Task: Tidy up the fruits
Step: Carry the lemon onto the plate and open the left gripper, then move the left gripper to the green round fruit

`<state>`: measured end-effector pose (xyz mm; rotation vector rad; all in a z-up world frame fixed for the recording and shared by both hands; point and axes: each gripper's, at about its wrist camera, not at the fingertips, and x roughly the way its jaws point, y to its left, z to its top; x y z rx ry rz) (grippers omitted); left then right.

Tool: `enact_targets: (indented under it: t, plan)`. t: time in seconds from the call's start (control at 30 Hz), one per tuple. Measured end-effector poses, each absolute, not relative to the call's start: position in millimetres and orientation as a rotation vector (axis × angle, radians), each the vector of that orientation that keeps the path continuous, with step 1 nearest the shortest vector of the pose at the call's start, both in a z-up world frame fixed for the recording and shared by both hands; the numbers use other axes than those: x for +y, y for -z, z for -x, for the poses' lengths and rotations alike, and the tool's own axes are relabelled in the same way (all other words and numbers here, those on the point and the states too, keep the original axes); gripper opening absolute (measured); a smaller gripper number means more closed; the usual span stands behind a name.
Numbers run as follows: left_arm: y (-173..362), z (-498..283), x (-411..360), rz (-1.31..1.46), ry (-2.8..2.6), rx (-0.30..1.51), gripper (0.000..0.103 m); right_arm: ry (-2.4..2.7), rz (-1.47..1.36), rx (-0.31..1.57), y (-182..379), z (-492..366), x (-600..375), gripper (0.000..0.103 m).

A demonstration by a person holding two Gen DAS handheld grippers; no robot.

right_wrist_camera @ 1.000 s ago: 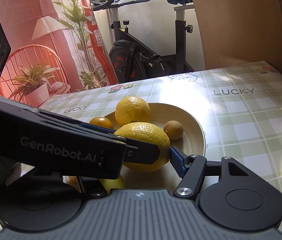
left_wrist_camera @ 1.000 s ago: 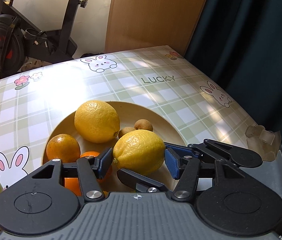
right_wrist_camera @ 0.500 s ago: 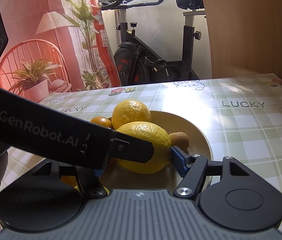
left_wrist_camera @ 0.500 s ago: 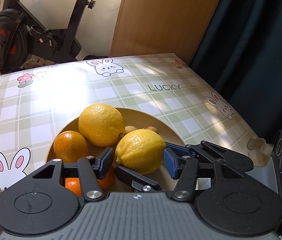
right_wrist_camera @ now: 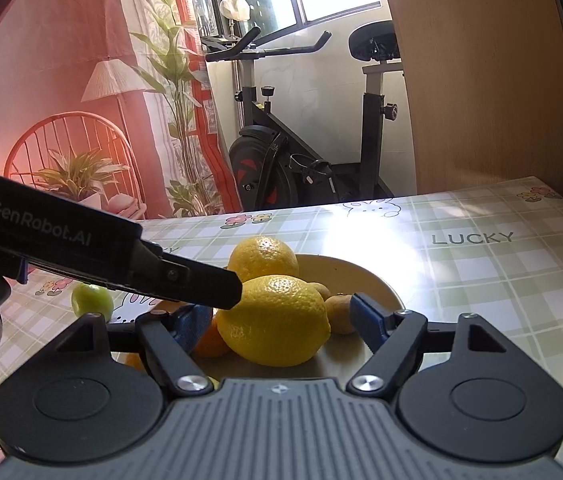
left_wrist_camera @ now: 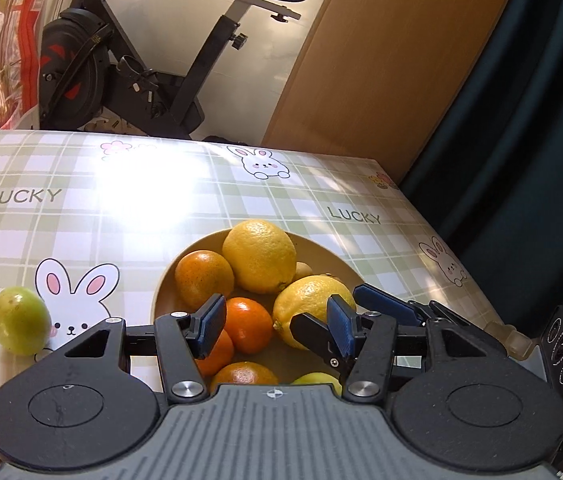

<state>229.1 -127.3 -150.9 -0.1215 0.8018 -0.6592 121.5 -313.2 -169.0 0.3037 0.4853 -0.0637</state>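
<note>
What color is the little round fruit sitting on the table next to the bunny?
Green, the small fruit, seen best in the left wrist view.

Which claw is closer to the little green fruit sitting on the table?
Left. The left claw hangs over the bowl, on the side where the green fruit lies. The right claw, jaws opening around a lemon, is at the bowl's far side.

Two close wrist views, both down over the fruit bowl point(left_wrist_camera: 169, 280).

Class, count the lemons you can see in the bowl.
2: one lemon at the bowl's far side, one nearer lemon between the right tool's opening jaws. Others may be hidden.
</note>
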Motion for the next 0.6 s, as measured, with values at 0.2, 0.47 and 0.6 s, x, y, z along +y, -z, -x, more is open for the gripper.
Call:
enact_targets:
  t: [0.2, 0.47, 0.6]
  plan:
    - [138.7, -232.6, -84.6, 0.182, 0.57, 0.765, 0.058, 0.03, -0.306, 0.476, 168.8, -121.6, -313.3, 0.078]
    - [139.0, -237.9, -44.9, 0.234, 0.488, 0.766, 0.057, 0.039, -0.311, 0.467, 168.8, -119.4, -314.6, 0.078]
    - [127.8, -238.6, -24.7, 0.181, 0.472, 0.724, 0.057, 0.082, -0.298, 0.503, 166.1, -120.0, -310.9, 0.078]
